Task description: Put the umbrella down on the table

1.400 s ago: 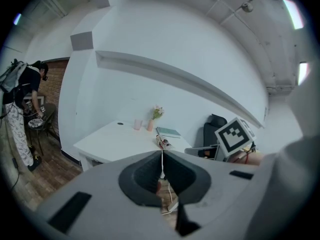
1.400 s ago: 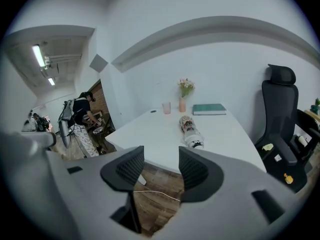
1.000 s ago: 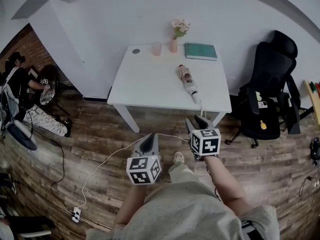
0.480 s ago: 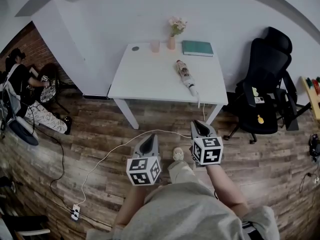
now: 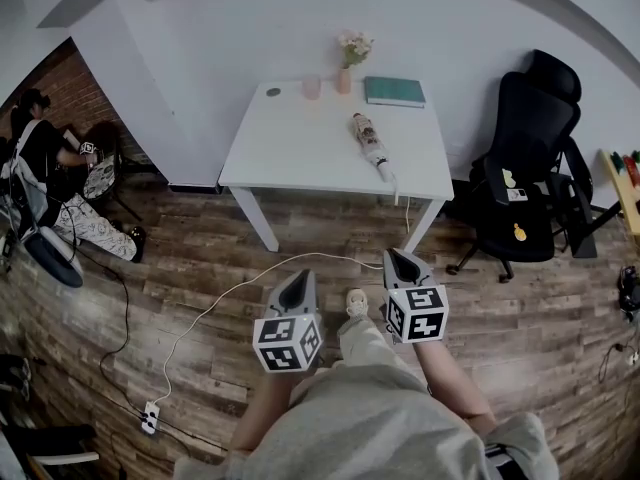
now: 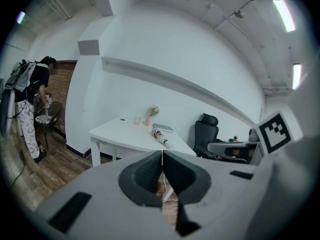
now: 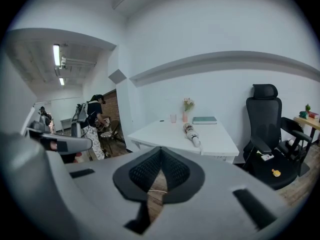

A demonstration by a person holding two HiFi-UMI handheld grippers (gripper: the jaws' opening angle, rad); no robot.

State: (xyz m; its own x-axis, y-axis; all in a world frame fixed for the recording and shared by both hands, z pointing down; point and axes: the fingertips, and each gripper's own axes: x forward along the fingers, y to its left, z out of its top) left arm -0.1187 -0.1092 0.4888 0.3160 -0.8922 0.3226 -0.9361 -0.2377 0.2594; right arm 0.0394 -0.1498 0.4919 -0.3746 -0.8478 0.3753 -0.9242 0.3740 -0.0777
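A folded patterned umbrella point(image 5: 371, 146) with a white handle lies on the white table point(image 5: 300, 158), its strap hanging over the front edge. It also shows in the left gripper view as the umbrella point(image 6: 161, 136) and in the right gripper view as the umbrella point(image 7: 190, 132). Both grippers are held over the wooden floor, well short of the table. My left gripper point(image 5: 296, 286) is shut and empty. My right gripper point(image 5: 403, 266) is shut with nothing between its jaws.
On the table's far edge stand a pink vase with flowers point(image 5: 346, 76), a pink cup point(image 5: 312, 89) and a green book point(image 5: 394, 91). A black office chair point(image 5: 528, 168) stands right of the table. A white cable point(image 5: 210, 308) crosses the floor. A person point(image 5: 40, 158) is at far left.
Both grippers have drawn back from the table toward me. The right gripper's jaws, open a second ago near the table's front edge, have closed with nothing in them. The umbrella stays on the table.
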